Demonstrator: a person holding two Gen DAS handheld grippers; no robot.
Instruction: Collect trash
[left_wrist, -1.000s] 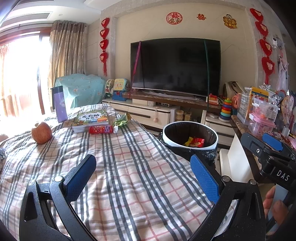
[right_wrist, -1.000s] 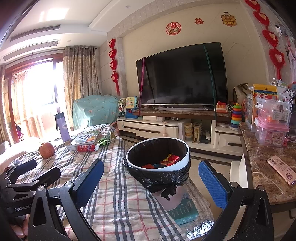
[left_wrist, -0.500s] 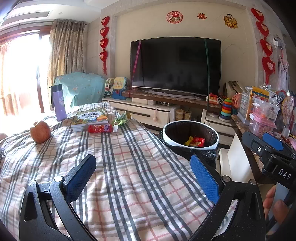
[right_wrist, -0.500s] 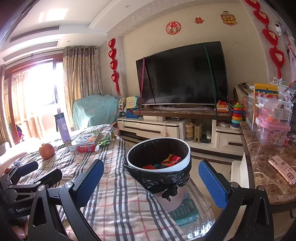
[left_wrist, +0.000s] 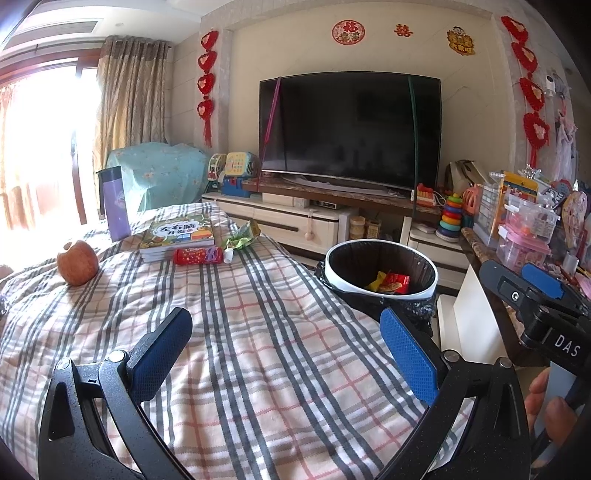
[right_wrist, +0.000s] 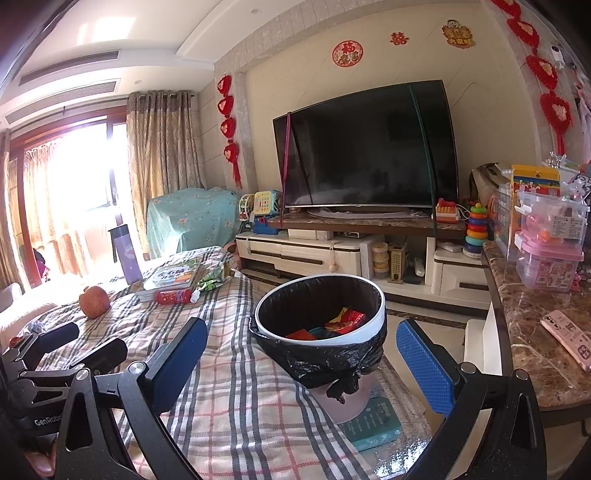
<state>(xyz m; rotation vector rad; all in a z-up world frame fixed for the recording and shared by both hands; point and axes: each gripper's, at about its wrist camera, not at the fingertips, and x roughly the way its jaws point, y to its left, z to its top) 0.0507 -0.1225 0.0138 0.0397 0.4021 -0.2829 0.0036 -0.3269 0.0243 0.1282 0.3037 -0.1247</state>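
Observation:
A white bin with a black liner (left_wrist: 382, 271) (right_wrist: 321, 314) stands beside the plaid-covered table (left_wrist: 258, 332) and holds red and yellow wrappers (left_wrist: 393, 283). On the table's far end lie a red snack packet (left_wrist: 197, 255) (right_wrist: 173, 296) and a crumpled green wrapper (left_wrist: 243, 236) (right_wrist: 214, 278). My left gripper (left_wrist: 288, 347) is open and empty over the near table. My right gripper (right_wrist: 301, 358) is open and empty, in front of the bin.
A stack of books (left_wrist: 177, 236), an apple (left_wrist: 77, 263) and a purple bottle (left_wrist: 115, 203) sit at the table's far end. A marble counter (right_wrist: 535, 332) with a phone (right_wrist: 569, 338) and plastic boxes is to the right. A TV stands behind.
Both views shifted only slightly; the left gripper has drifted a little. Both grippers stay open and empty.

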